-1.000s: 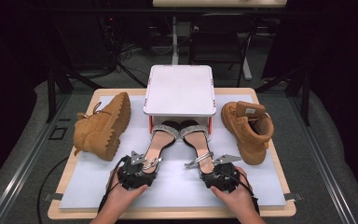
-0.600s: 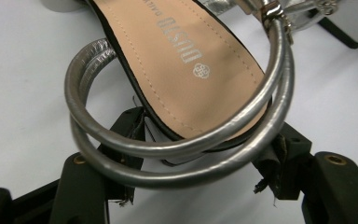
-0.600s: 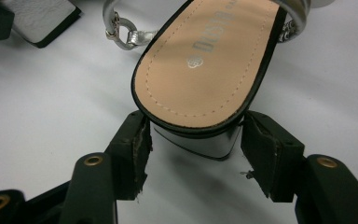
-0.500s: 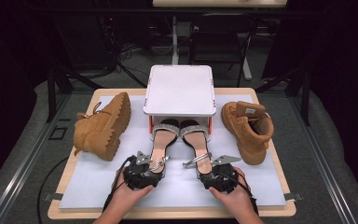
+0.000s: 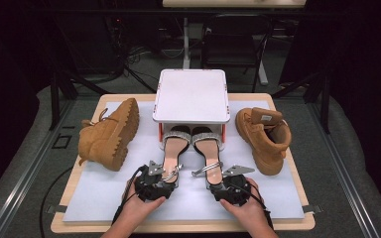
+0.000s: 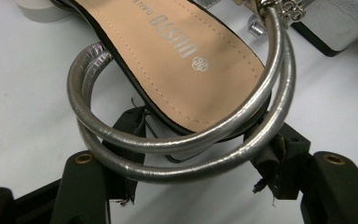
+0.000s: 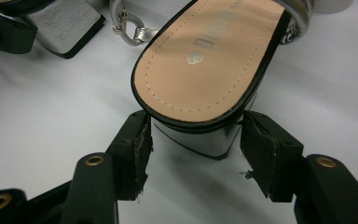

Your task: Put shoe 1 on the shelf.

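Two silver-strapped sandals lie side by side on the white mat, toes under a small white shelf (image 5: 191,94). At the heel of the left sandal (image 5: 171,148) is my left gripper (image 5: 166,173). In the left gripper view its jaws (image 6: 203,135) close on the heel and the looped silver ankle strap (image 6: 168,147) of that sandal (image 6: 186,56). My right gripper (image 5: 216,178) is at the heel of the right sandal (image 5: 209,148). In the right gripper view its pads (image 7: 196,140) press both sides of that sandal's (image 7: 205,60) block heel.
A tan boot (image 5: 110,131) lies on its side left of the shelf. Another tan boot (image 5: 265,136) stands upright to the right. The white mat (image 5: 104,198) covers a wooden board. Beyond the table are dark frames and cables.
My left gripper has shifted slightly to the right at the left sandal's heel. The right gripper and both sandals have stayed put.
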`<state>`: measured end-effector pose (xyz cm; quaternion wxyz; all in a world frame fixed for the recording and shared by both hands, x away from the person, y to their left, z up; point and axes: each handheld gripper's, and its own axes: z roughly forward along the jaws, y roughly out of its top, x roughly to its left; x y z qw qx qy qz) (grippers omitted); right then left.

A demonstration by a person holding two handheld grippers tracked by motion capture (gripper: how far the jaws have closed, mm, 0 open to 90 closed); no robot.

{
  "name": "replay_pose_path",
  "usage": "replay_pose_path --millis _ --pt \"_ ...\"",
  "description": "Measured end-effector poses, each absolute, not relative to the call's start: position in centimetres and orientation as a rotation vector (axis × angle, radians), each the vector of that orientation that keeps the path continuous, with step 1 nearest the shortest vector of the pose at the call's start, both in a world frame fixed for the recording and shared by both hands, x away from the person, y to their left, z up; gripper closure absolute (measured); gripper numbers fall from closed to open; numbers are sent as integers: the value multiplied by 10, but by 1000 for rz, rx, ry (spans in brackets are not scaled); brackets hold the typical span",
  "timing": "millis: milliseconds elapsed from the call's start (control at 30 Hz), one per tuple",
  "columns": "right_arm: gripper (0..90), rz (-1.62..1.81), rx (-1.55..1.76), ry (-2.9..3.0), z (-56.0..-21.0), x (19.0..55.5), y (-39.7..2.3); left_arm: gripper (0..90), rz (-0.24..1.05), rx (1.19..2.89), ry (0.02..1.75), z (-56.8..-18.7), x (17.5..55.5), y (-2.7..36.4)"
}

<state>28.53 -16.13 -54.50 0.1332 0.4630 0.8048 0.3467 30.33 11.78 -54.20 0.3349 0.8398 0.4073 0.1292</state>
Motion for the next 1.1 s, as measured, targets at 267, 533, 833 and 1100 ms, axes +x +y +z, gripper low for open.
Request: replay_pose_path --millis 267,533,833,1100 --pt "379 984 1267 2359 -549 286 -161 358 352 2187 1041 -547 306 118" --pt "353 976 1221 2376 -557 292 -161 330 342 2175 1004 -551 309 120" --pt "329 994 1207 2373 -559 295 -160 312 331 2183 999 -552 312 120" --pt "340 990 1257 2353 -555 293 -156 318 337 2190 1013 -549 311 117"
